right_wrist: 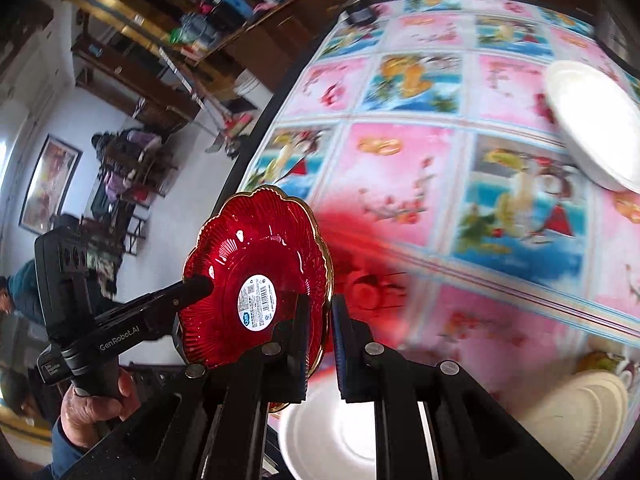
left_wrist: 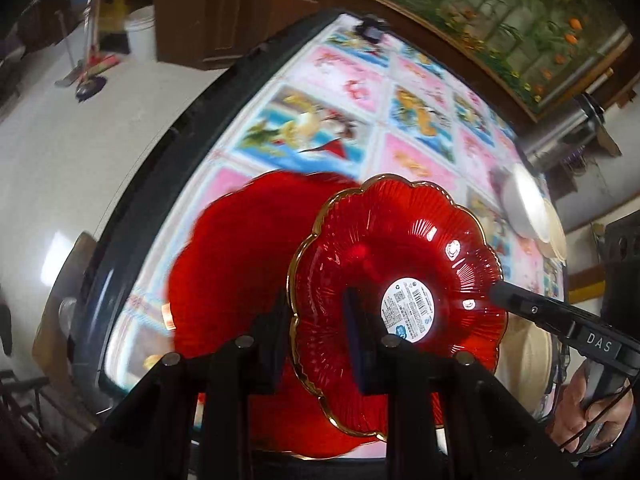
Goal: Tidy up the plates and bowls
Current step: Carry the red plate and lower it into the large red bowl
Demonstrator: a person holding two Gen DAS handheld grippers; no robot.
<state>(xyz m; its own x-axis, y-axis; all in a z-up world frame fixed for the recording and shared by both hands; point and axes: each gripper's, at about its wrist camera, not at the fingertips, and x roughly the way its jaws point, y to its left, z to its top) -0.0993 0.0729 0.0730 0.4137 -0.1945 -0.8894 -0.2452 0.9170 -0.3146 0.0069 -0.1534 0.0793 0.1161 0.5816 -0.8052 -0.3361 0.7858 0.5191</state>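
Observation:
A red glass plate [left_wrist: 400, 264] with a scalloped gold rim and a white barcode sticker is held on edge above the table, its underside toward both cameras. My left gripper [left_wrist: 316, 336] is shut on its rim at one side. My right gripper [right_wrist: 320, 332] is shut on the rim at the opposite side [right_wrist: 256, 264]. The right gripper's finger [left_wrist: 520, 304] reaches in from the right in the left wrist view; the left gripper [right_wrist: 196, 284] reaches in from the left in the right wrist view. A second red plate [left_wrist: 236, 264] lies blurred on the table behind it.
The table [right_wrist: 400, 184] has a pink and blue picture cloth and a dark rim. A white bowl [right_wrist: 596, 124] sits at the far right. A white plate [right_wrist: 332, 440] and a cream plate [right_wrist: 580, 412] lie near me. The floor lies to the left.

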